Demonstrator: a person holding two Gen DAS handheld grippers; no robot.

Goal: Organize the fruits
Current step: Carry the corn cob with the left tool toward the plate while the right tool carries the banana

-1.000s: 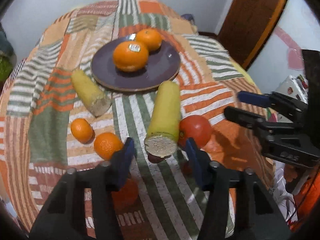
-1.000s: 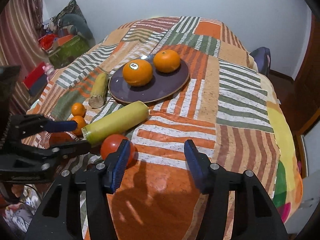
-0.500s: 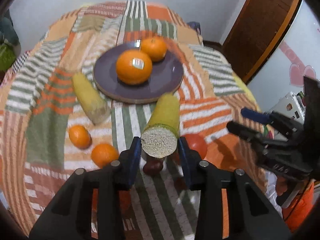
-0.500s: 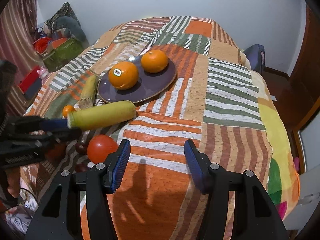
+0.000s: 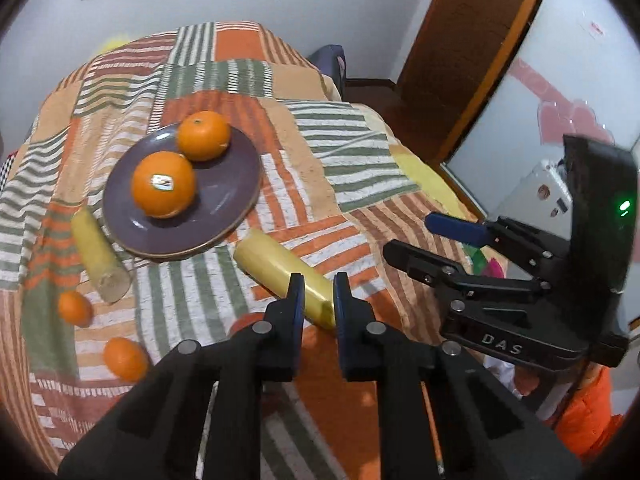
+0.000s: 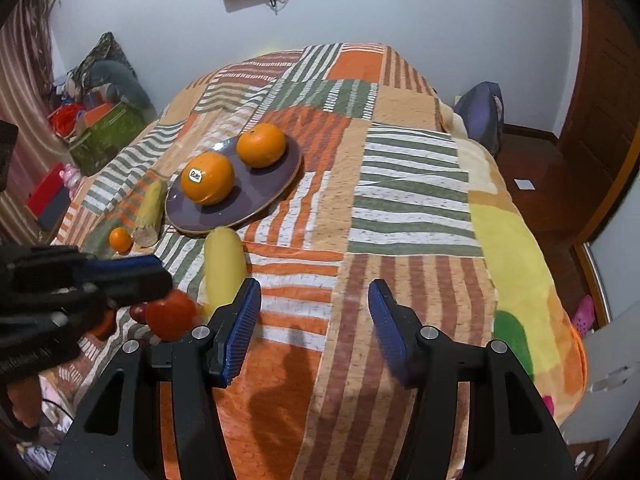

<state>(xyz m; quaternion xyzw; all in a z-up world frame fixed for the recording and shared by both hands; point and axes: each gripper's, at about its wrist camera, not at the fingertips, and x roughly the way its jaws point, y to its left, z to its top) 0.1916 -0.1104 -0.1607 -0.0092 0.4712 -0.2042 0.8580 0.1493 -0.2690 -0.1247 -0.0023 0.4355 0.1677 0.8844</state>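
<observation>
my left gripper is closed down on the near end of the cob; jaws narrow, the yellow body pinched between them. my right gripper is wide apart, nothing in it, over bare blanket near the bed's right edge.

where things are: plate sits mid-bed with two oranges on it. second cob lies touching the plate's left rim. two small oranges toward the near left edge. tomato just beside my held cob, partly hidden by the left gripper.

risks, as i judge them:
- grip is at one end only, so the long cob may droop or pivot out when swung.
- smooth skin could slip between the pads.
- soft blanket: a set-down cob may roll, nudging the tomato toward the near edge.
- plate is half full; dropping the cob there could knock an orange off.
</observation>
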